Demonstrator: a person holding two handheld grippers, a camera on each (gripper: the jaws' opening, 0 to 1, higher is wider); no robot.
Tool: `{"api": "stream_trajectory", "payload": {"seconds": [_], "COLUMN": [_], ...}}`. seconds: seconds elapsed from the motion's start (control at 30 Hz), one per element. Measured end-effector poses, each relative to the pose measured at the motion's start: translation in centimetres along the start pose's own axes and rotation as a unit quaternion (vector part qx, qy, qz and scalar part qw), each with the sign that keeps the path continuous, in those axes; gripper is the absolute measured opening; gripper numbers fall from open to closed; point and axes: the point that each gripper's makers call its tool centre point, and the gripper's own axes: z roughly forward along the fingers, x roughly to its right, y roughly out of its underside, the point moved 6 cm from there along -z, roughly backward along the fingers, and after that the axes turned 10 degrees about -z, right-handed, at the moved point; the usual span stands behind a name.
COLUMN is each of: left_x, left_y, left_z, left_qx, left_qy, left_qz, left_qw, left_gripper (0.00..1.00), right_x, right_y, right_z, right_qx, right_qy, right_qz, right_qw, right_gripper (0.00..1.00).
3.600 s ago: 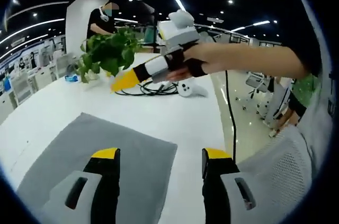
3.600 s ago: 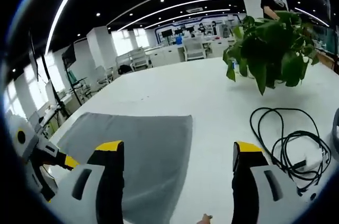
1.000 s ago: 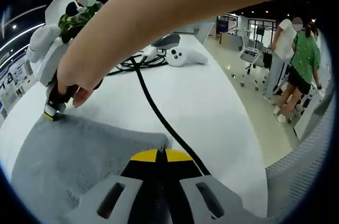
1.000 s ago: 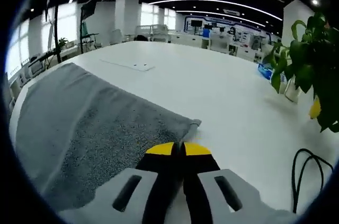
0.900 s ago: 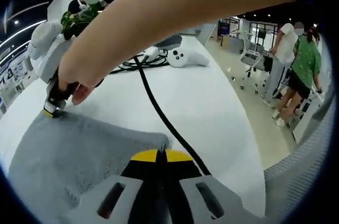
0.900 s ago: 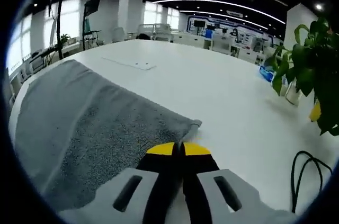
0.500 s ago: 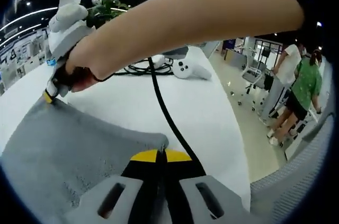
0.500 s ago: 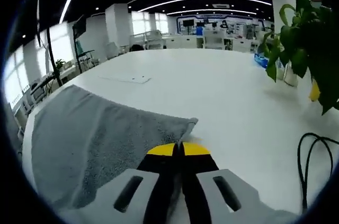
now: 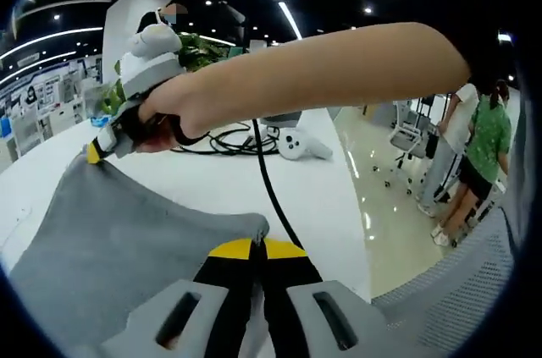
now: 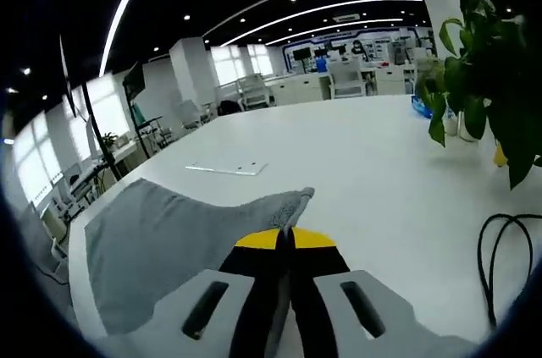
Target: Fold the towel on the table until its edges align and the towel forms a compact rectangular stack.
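So the white counter [image 9: 195,180] is taking up most of both views, and the grey towel [image 9: 118,231] is hanging stretched above it, lifted by two corners. In the left gripper view, the left gripper [image 9: 257,247] is pinching one corner of the towel, fingers [image 9: 229,250] closed tight on the cloth. The right gripper [image 9: 95,153] is reaching in over there too, with the person's bare arm [image 9: 322,70] crossing the view, clamped on the far corner. In the right gripper view its yellow tips are closed on a towel corner [image 10: 296,201]. Further back on the counter, a leafy plant [image 10: 487,79] is sitting, a black cable [image 9: 233,142] is coiling near it, and a white controller [image 9: 296,146] is lying just beside the cable.
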Motion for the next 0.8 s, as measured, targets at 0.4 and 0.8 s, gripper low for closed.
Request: {"api": "stream_trajectory", "payload": {"seconds": [0.4, 0.8], "left_x": [0.3, 0.2], "left_y": [-2.2, -3.8], "left_z": [-4.0, -8.7], "left_qx": [0.045, 0.077], "left_qy": [-0.015, -0.051], "left_qz": [0.009, 0.035], "left_qw": [0.9989, 0.9951], "left_gripper": [0.02, 0.02], "right_x": [-3.0, -5.6], "right_y": [-3.9, -7.5], "right_z": [-1.1, -1.1], "right_qx": [0.028, 0.045], "right_qy": [-0.002, -0.010], "right_qz": [0.017, 0.025], "right_qw": [0.9994, 0.9986], "right_gripper": [0.01, 0.01]}}
